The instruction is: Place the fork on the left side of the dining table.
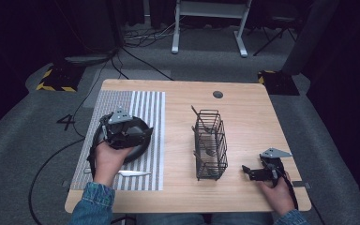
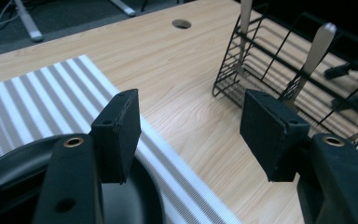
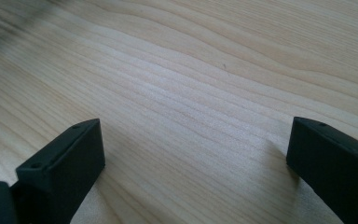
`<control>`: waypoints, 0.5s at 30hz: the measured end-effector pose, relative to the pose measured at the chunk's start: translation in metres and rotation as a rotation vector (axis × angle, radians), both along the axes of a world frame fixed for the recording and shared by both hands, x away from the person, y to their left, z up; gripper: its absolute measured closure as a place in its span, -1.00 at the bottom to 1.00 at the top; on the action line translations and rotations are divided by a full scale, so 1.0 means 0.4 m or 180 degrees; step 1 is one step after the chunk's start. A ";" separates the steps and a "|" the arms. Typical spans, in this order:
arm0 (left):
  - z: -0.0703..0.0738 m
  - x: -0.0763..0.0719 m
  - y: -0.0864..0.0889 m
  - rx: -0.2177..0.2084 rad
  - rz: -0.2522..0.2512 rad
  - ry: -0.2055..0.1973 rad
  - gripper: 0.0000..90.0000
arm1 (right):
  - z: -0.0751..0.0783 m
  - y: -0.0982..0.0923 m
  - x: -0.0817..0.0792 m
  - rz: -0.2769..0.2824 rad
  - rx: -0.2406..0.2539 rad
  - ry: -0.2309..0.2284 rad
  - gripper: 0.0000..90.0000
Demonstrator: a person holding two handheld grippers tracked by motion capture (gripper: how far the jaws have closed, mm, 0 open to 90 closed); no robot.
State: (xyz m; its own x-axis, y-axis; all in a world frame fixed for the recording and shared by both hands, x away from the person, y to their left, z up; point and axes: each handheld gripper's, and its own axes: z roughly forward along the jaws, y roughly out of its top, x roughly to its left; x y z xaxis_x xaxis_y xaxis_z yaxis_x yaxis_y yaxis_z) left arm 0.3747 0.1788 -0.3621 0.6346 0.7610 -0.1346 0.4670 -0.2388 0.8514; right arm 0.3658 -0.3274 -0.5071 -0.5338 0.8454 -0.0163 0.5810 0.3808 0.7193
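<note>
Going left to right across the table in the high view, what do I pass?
Striped mat → left tongs held over a black plate, with a white utensil just in front of it → wire basket holding cutlery → right tongs.

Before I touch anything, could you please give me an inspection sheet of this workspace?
Surface: wooden table with a striped mat on its left half.
Job's things: black plate on the mat; wire basket mid-table holding cutlery; a piece of cutlery lying on the mat's near edge.
Clutter: nothing seen.
Grippers: left gripper open above the plate; right gripper open over bare wood.
Cables: one trails off the table's left side.
Surroundings: grey carpet, desk frame behind.
</note>
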 end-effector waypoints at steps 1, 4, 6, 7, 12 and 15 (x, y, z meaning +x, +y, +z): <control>0.004 0.005 -0.003 -0.0007 -0.0019 -0.0006 -0.14 | 0.000 0.000 0.000 0.0000 0.0001 -0.0001 -0.90; 0.016 0.022 -0.022 -0.0047 -0.0031 -0.0015 -0.14 | 0.000 0.000 0.000 0.0001 0.0001 -0.0001 -0.90; 0.022 0.033 -0.035 -0.0030 -0.0038 -0.0005 -0.14 | 0.000 0.000 0.000 0.0001 0.0002 -0.0001 -0.90; 0.025 0.037 -0.040 -0.0021 -0.0045 0.0002 -0.13 | 0.000 0.000 0.000 0.0001 0.0002 -0.0001 -0.90; 0.037 0.063 -0.072 -0.0051 -0.0047 -0.0030 -0.09 | 0.000 0.000 -0.001 0.0006 0.0006 -0.0004 -0.89; 0.043 0.083 -0.086 -0.0147 -0.0091 0.0000 -0.09 | 0.000 0.000 -0.001 0.0008 0.0005 -0.0006 -0.89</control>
State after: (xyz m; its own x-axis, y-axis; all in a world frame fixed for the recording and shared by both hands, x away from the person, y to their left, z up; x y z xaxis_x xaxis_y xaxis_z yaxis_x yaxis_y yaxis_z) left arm 0.4080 0.1446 -0.3448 0.6560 0.7356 -0.1692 0.4606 -0.2125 0.8618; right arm 0.3655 -0.3275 -0.5070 -0.5360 0.8441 -0.0161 0.5788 0.3813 0.7208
